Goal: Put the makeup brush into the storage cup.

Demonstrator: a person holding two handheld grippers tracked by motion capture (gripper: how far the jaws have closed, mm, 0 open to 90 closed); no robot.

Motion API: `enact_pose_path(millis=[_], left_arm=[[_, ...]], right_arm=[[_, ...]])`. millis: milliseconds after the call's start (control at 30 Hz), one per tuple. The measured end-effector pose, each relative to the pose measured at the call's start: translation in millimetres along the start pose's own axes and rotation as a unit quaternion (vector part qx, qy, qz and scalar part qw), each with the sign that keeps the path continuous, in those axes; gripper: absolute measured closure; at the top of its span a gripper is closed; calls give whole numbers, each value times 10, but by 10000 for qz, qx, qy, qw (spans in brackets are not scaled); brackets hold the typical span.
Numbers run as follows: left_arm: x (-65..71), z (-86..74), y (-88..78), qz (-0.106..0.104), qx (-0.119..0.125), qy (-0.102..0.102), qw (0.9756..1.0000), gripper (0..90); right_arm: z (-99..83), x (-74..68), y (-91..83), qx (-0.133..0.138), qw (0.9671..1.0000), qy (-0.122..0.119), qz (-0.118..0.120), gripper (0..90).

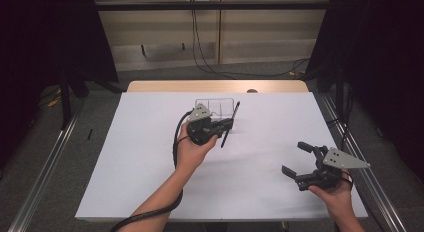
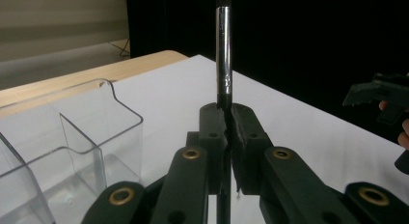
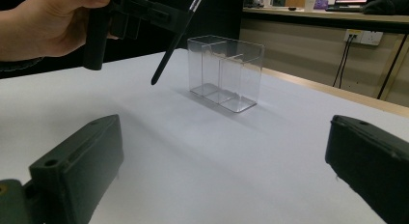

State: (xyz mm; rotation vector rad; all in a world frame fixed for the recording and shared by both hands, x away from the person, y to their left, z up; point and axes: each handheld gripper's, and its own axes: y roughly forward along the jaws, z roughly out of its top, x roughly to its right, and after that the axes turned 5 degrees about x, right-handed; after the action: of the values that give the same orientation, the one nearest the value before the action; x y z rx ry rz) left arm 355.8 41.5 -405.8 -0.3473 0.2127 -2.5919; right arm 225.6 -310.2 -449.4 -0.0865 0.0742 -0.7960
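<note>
My left gripper (image 1: pixel 227 125) (image 2: pixel 225 116) is shut on a slim black stick with a silver metal section (image 1: pixel 224 138) (image 2: pixel 223 50). The stick hangs in the air, tilted, its lower tip just above the white table top. A clear plastic box with dividers (image 1: pixel 215 107) (image 2: pixel 72 137) (image 3: pixel 226 72) stands right behind and beside that gripper. In the right gripper view the hand holding the left gripper (image 3: pixel 144 11) and the slanted stick (image 3: pixel 171 50) sit at the upper left. My right gripper (image 1: pixel 295 158) (image 3: pixel 224 185) is open at the near right of the table, with nothing between its jaws.
A white sheet (image 1: pixel 150 167) covers the table; a strip of bare wood (image 1: pixel 215 86) shows along the far edge. Metal rails (image 1: pixel 45 162) run along both sides. Cables (image 1: pixel 200 52) hang on the back wall.
</note>
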Motion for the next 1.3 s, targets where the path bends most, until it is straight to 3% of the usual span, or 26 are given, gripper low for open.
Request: enact_pose_path(millis=[867, 1300], left_arm=[[-59, 42, 64, 104, 550, -79, 9984, 842], [-116, 86, 64, 207, 853, -123, 9961, 842]], right_arm=[[0, -5, 1, -10, 10000, -2, 21, 0], [0, -8, 0, -10, 10000, 1, 37, 0]])
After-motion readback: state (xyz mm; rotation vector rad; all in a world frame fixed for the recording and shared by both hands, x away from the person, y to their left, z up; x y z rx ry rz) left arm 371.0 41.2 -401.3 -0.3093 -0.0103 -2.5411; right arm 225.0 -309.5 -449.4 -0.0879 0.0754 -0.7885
